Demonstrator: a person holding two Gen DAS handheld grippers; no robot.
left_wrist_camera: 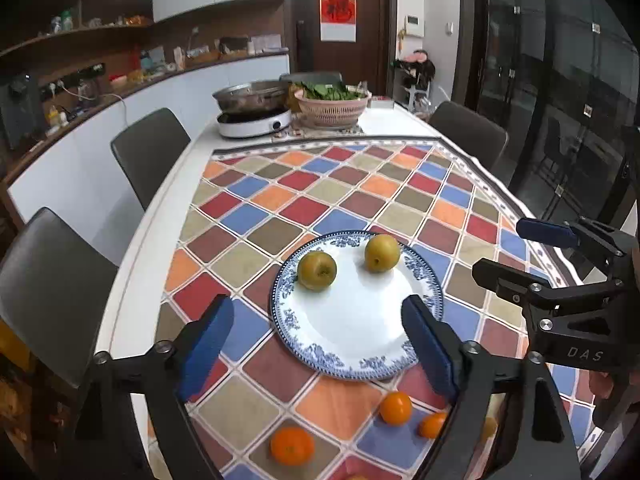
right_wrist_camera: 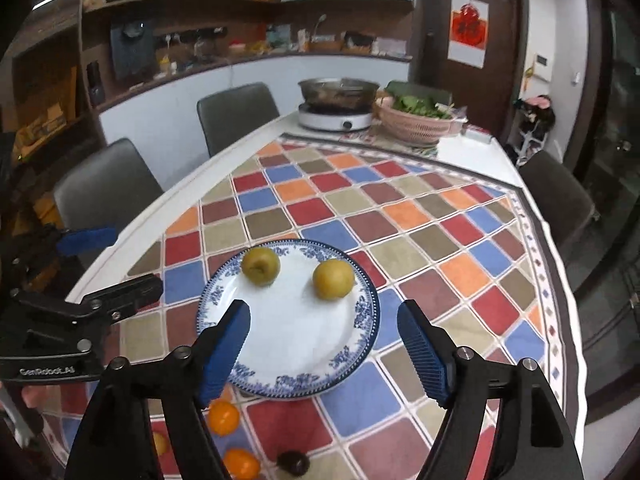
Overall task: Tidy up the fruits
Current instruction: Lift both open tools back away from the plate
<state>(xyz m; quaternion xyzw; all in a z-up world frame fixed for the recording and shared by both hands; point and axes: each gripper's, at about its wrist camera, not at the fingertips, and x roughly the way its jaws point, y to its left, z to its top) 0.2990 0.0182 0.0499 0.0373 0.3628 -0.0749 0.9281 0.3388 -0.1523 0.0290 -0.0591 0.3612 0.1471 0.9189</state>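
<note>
A blue-rimmed white plate lies on the checkered tablecloth and holds two green-yellow pears. The plate also shows in the right wrist view, with both pears. Three oranges lie on the cloth in front of the plate. In the right wrist view, oranges and a dark fruit lie near the plate's front edge. My left gripper is open and empty above the plate's near side. My right gripper is open and empty over the plate.
A pot on an induction cooker and a pink basket of greens stand at the table's far end. Grey chairs line the left side and another the right. The table edge runs close on the right.
</note>
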